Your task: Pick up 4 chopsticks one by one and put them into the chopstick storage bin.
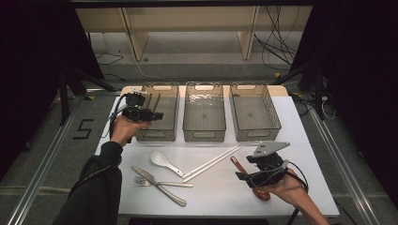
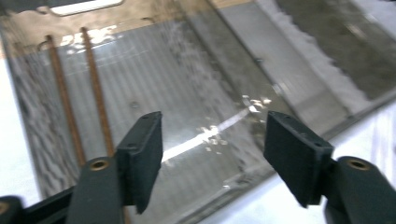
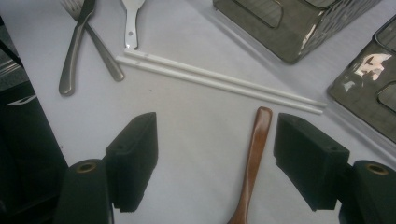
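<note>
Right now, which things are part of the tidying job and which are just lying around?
In the job: brown chopsticks in the left bin; wooden spoon between the right claw's open jaws; left claw.

Lying about: white chopsticks, white spoon, fork, knife.

A brown wooden spoon (image 3: 254, 158) lies between the right gripper's (image 3: 215, 161) parted fingers (image 3: 133, 158).
</note>
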Motion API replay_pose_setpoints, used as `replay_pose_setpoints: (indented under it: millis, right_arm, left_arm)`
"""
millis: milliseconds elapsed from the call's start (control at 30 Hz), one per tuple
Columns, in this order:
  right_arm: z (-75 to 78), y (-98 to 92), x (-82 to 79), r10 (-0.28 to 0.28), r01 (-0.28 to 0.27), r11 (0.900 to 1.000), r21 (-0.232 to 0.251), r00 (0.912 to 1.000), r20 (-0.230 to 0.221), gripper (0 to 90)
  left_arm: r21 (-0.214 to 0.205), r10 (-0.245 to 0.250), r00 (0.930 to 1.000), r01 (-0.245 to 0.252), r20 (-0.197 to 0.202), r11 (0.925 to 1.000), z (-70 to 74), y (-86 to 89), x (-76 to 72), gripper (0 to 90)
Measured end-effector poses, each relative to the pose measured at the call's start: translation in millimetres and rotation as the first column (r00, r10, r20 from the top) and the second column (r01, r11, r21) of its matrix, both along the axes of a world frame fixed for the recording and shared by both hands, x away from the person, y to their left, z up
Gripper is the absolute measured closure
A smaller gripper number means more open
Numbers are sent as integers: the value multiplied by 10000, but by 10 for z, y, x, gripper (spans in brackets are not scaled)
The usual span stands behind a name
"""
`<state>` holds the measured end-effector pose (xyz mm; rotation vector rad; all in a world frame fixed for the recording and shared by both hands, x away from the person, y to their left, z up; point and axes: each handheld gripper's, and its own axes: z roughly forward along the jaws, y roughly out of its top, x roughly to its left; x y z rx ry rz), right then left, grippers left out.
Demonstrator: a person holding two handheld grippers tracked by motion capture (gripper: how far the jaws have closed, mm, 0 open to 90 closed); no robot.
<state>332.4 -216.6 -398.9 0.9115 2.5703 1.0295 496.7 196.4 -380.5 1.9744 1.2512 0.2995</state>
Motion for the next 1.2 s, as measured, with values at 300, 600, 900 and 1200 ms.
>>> replay_pose_setpoints:
  millis: [300, 600, 900, 1200]
  right_arm:
    - [2, -11, -9, -126, 126, 9999, 63, 9999, 83, 314]
    - [-8, -29, -22, -309, 303, 9993, 227, 9991, 292, 310]
    - [-4, -43, -55, -471, 446, 9976, 539, 9978, 459, 309]
    - [-6, -66, -78, -606, 566, 9957, 728, 9967, 539, 306]
  left_arm:
    - [-181, -1122, 9925, 1132, 480, 9934, 103, -143, -290, 269]
    - [209, -1989, 9795, 1983, 317, 9799, 37, -342, -474, 204]
    - [471, -2918, 9565, 2912, 58, 9555, -25, -623, -650, 184]
    - [1125, -3642, 9300, 3676, -503, 9232, -144, -890, -771, 172]
